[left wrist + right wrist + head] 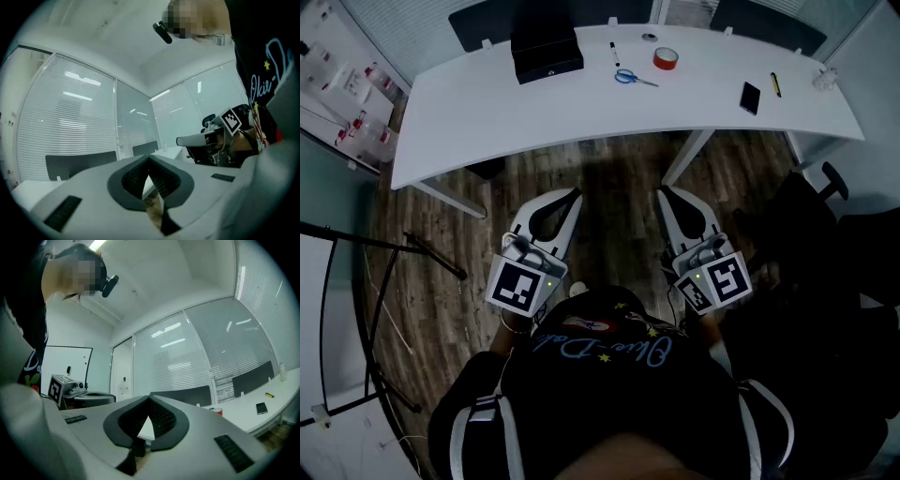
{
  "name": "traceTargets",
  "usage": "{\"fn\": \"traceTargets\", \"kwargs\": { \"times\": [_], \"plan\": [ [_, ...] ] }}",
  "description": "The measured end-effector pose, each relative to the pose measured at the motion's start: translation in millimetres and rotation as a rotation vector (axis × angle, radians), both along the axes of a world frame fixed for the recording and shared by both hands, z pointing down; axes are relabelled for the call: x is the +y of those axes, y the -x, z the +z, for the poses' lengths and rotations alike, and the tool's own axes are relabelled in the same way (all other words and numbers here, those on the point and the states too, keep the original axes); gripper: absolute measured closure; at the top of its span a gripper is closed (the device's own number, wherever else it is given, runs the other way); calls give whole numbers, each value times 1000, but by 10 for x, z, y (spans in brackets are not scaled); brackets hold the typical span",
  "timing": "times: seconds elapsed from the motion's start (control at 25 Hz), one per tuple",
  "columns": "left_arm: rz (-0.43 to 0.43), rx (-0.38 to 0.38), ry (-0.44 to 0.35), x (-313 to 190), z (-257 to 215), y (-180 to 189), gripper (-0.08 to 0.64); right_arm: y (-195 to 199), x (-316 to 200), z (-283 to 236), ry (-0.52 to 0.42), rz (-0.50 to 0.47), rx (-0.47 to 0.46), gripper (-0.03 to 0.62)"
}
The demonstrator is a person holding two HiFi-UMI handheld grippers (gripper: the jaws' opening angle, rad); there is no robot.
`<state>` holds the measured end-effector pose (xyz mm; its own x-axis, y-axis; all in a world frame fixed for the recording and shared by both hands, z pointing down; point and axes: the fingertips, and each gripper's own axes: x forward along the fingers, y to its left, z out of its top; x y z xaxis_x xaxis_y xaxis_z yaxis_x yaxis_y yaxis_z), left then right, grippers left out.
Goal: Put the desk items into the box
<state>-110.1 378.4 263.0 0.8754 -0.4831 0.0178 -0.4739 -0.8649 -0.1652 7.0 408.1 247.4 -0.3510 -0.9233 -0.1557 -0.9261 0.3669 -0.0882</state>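
On the white desk [581, 112] at the far side lie a black box [546, 52], blue-handled scissors [633, 78], a red tape roll [666, 59], a black marker [614, 53], a black phone [750, 97] and a yellow pen [775, 84]. My left gripper [574, 195] and right gripper [663, 194] hang side by side over the wooden floor, short of the desk's near edge. Both are shut with nothing between the jaws. The right gripper view shows the tape roll [216, 411], phone [261, 408] and yellow pen [269, 394] beyond the shut right gripper [149, 397].
A black office chair [820, 220] stands at the right. A dark stand with thin legs [394, 246] occupies the floor at the left. The desk's white leg [686, 157] slants down just ahead of the right gripper. A small white object [825, 80] sits at the desk's right end.
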Motion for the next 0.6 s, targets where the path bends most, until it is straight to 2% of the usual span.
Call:
{"fn": "traceTargets", "kwargs": {
  "times": [0.16,0.4,0.6],
  "plan": [
    [3,5,-4,10,-4,-46,571,-55,11,19,-2,5,-6,592],
    [11,-10,-5,71,10,-132,571,-164,81,23,-20,5,-64,591],
    [31,-23,-4,130,23,-268,571,-257,159,72,-13,27,-38,591]
  ]
}}
